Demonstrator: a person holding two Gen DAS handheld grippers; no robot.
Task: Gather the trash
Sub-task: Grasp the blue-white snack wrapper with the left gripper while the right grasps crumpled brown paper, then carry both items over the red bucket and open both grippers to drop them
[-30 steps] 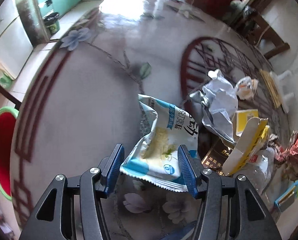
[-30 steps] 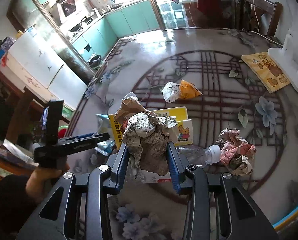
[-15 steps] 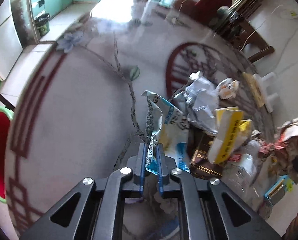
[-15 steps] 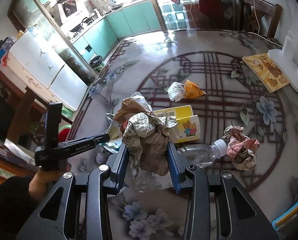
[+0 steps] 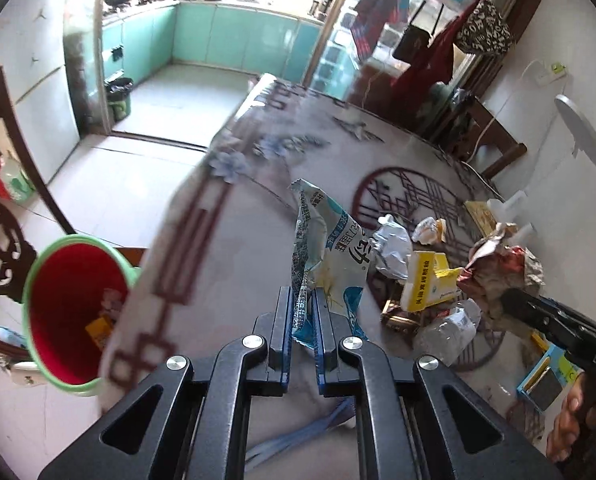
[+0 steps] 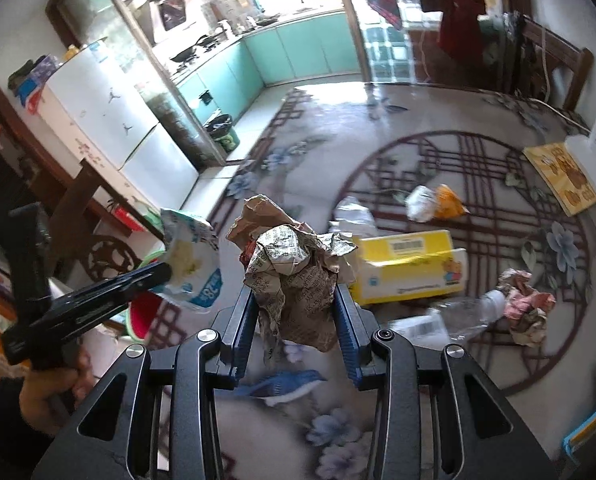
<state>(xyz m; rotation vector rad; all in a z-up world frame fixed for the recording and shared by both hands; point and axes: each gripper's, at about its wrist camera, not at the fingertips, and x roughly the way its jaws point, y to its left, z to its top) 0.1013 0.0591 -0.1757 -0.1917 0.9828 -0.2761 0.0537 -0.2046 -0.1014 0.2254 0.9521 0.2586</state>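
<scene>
My left gripper (image 5: 303,307) is shut on a blue-and-white snack wrapper (image 5: 327,254) and holds it up above the round table (image 5: 226,256). The wrapper also shows in the right wrist view (image 6: 192,258). My right gripper (image 6: 296,300) is shut on a crumpled newspaper ball (image 6: 294,280), lifted over the table; it shows in the left wrist view (image 5: 502,268) at the right. A red bin with a green rim (image 5: 72,308) stands on the floor left of the table, with some trash inside.
On the table lie a yellow carton (image 6: 408,266), a clear plastic bottle (image 6: 454,320), a crumpled paper ball (image 6: 528,306), an orange-white wrapper (image 6: 434,202), a silver wrapper (image 5: 392,246) and a picture book (image 6: 562,176). A chair (image 6: 98,220) stands beside the table edge.
My left gripper closed on the snack wrapper and lifted it, tilting up and swinging left so the red bin came into view. My right gripper rose a little with the newspaper ball.
</scene>
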